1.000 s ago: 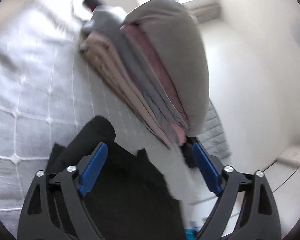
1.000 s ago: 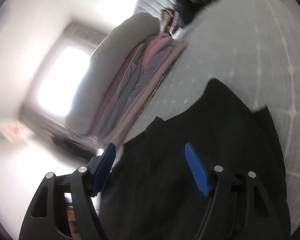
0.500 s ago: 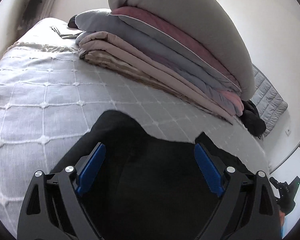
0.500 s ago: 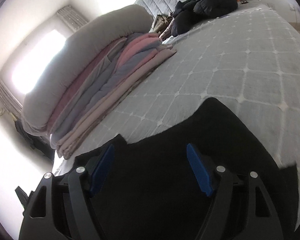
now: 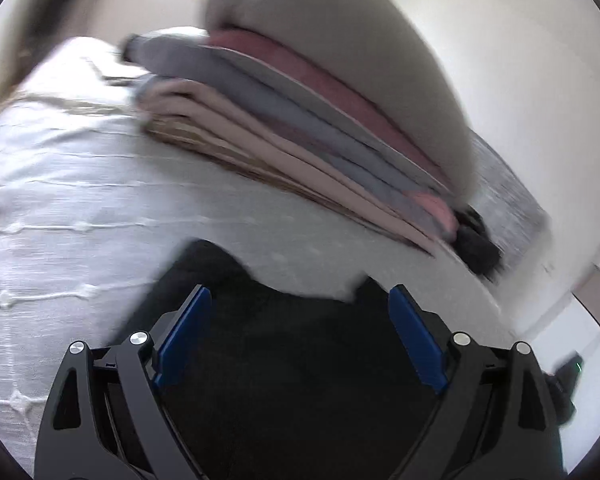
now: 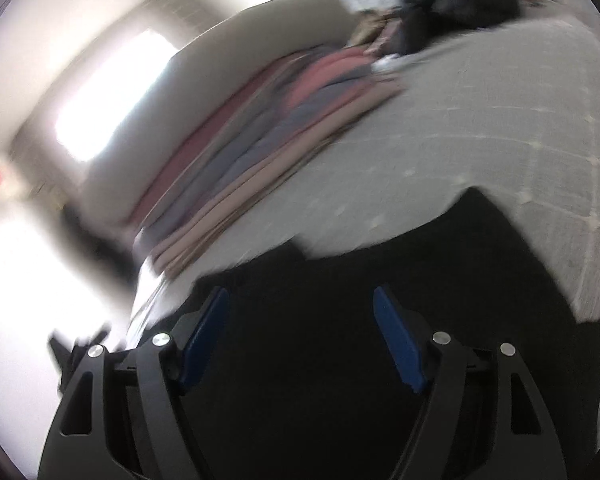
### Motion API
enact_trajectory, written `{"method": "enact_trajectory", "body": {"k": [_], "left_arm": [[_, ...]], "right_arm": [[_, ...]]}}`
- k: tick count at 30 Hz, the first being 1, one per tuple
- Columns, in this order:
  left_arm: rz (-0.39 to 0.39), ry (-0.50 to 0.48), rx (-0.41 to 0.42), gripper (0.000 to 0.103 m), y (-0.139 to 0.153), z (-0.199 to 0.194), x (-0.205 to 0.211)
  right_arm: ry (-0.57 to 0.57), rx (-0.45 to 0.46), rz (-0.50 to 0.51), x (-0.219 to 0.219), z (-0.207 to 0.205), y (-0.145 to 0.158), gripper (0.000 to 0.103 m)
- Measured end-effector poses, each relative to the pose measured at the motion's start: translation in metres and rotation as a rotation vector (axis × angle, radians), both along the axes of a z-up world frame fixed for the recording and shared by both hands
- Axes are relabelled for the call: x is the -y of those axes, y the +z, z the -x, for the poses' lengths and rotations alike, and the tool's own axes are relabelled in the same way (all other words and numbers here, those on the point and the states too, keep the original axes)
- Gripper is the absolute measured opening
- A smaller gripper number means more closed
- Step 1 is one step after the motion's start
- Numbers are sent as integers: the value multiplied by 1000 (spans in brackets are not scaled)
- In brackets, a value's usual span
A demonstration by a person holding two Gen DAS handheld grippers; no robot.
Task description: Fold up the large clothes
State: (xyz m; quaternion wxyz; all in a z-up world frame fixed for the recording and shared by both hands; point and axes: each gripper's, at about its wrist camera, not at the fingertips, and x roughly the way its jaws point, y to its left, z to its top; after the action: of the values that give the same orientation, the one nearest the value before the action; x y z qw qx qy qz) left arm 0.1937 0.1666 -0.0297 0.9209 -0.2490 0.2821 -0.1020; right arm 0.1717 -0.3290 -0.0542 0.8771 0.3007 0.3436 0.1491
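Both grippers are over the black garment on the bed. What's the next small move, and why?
Probably lower both onto the far edge of the black garment and close there. The left gripper and right gripper both stand open with nothing pinched, and the garment lies spread on the white bedspread beneath them. Both views are blurred, so settle first. The stack of folded bedding sits clear, farther back.

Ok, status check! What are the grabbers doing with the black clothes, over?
Left gripper open, right gripper open, both over the black garment. Garment flat on the bed, not gripped. Folded stack lies beyond it, clear of the grippers.
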Motion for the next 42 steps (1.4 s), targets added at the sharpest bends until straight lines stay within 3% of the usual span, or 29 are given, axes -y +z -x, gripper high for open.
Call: {"method": "enact_trajectory", "body": {"k": [3,4,7,9,14,16,17,21,22,24,27,28,30,31,32,34,37,42], "left_arm": [[-19,-136,-25,86,-6,2,24],[-74,-178,-61,86,-16,-5,36],[-119,-197,-175,86,-43,-28,47],[-154,-184,-181,86,-45,-40,49],[-170,-156,-201,86,-53,-61,44],[-161,-147,-204,85,-54,-60,43],[-160,-141,-200,84,-53,-60,42],[-135,-93,-151,84,-37,-35,31],[-119,-90,-137,84,-30,-25,27],[-99,-85,-118,84,-18,-8,22],[-79,-60,-125,84,-7,25,14],[-84,-46,-144,85,-9,32,11],[-74,-6,-207,85,-19,42,1],[-52,20,-219,85,-22,48,-6],[-25,47,-221,85,-22,55,-12],[-2,66,-205,85,-15,68,-18],[-39,50,-154,85,1,89,-11],[-9,36,-126,85,14,121,-2]], "right_arm": [[100,-51,170,-30,2,-4,76],[111,-89,221,-37,-3,-13,76],[104,-154,286,-47,-29,-35,76],[96,-169,321,-49,-46,-39,76],[29,-202,224,-19,-82,-51,71],[-20,-213,123,2,-87,-54,58],[-53,-215,52,16,-85,-54,56],[-166,-124,-71,45,-35,-22,57],[-164,-86,-81,47,-14,-9,65],[-175,-42,-62,50,18,5,79],[-258,-84,2,70,56,-3,82],[-299,-141,-82,90,62,-23,81],[-353,-155,-276,114,73,-41,76],[-431,-162,-269,120,84,-34,77],[-466,-152,-235,118,92,-25,77],[-444,-93,-262,107,107,-9,77],[-413,-28,-313,74,136,13,81],[-385,-37,-385,15,169,30,87]]}}
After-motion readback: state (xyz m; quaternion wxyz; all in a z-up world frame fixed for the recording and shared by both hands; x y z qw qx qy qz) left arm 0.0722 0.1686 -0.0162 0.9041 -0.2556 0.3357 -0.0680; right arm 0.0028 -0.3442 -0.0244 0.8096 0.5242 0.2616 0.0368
